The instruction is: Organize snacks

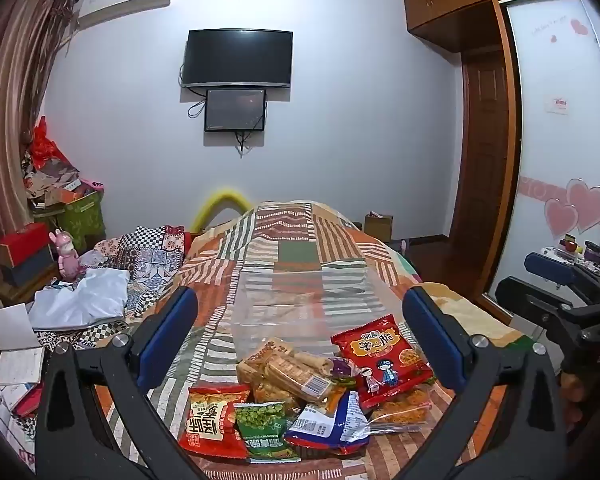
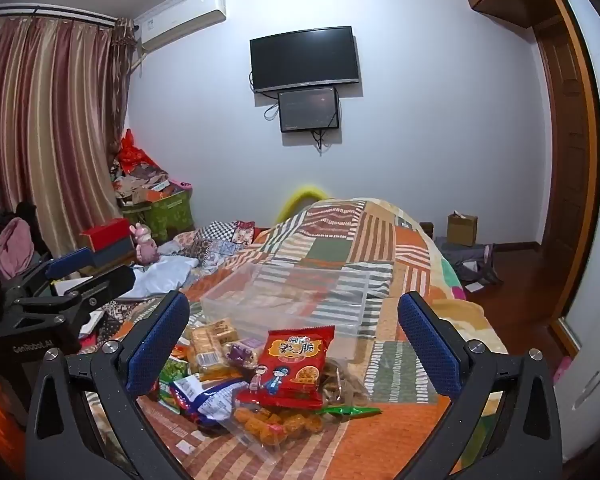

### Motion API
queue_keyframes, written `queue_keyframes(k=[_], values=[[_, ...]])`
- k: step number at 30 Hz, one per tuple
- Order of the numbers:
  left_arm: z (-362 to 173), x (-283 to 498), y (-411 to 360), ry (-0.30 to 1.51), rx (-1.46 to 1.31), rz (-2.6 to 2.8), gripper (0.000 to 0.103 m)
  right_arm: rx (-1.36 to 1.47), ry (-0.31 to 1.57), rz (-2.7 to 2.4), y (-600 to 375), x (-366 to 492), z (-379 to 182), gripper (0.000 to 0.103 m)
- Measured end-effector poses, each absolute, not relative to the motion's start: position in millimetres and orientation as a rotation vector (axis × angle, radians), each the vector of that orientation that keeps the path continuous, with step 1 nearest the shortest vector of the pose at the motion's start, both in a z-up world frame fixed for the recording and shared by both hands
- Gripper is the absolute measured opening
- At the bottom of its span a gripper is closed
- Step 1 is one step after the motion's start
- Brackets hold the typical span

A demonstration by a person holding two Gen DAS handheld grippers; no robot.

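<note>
Both the left gripper [image 1: 300, 312] and right gripper [image 2: 294, 312] are hovering spread wide, gripping nothing, above the snack packets [image 1: 312, 388] (piled on the patchwork quilt [image 1: 292, 240]), just before the clear plastic bin [image 2: 292, 292].

Even, cool indoor light; sharp centre; fisheye-bent edges with dark corners.

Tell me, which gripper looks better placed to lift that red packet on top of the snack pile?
Probably the right gripper. Its open jaws frame the red packet almost dead centre. In the left gripper view the same packet sits off toward the right finger. The clear box lies just beyond.
</note>
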State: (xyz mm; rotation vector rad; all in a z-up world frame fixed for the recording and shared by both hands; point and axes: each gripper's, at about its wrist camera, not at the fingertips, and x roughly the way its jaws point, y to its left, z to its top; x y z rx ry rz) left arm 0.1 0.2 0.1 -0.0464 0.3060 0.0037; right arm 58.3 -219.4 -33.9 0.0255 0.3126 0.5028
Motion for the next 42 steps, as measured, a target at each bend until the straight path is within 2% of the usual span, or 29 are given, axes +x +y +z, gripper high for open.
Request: queue_keyframes(k=[42], values=[[-2,2,4,0.319,-0.056,0.004,0.103,0.034,0.334,0.506,-215,59,-40,0.103]])
